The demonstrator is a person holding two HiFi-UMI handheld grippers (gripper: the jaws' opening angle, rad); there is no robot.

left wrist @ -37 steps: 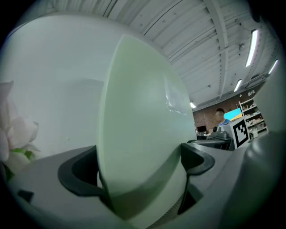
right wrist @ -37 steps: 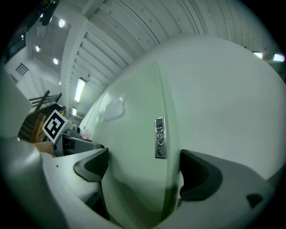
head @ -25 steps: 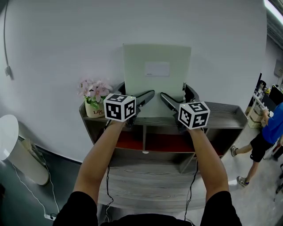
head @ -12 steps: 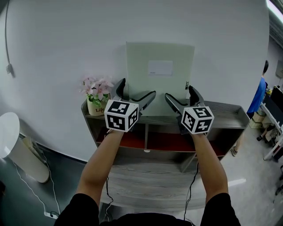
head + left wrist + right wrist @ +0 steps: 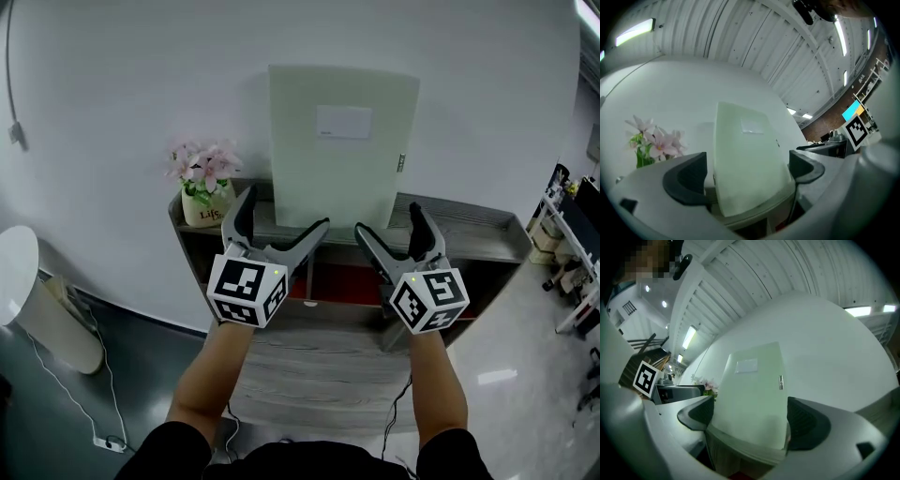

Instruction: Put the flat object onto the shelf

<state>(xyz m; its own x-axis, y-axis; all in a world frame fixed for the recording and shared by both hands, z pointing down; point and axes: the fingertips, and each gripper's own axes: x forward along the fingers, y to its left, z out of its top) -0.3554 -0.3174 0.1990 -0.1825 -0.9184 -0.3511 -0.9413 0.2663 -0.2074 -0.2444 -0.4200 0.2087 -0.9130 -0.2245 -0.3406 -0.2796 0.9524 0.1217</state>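
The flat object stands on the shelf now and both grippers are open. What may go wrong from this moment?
The flat object stands on edge on the shelf top against the wall, with the left gripper and right gripper both open and off it, so its foot may slide out and it may tip forward. The flower pot stands close at its left; a sideways fall might knock it.

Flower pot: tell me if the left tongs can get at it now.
Probably yes: the left tongs are open and empty, and the flower pot stands on the shelf just left of them, nothing between.
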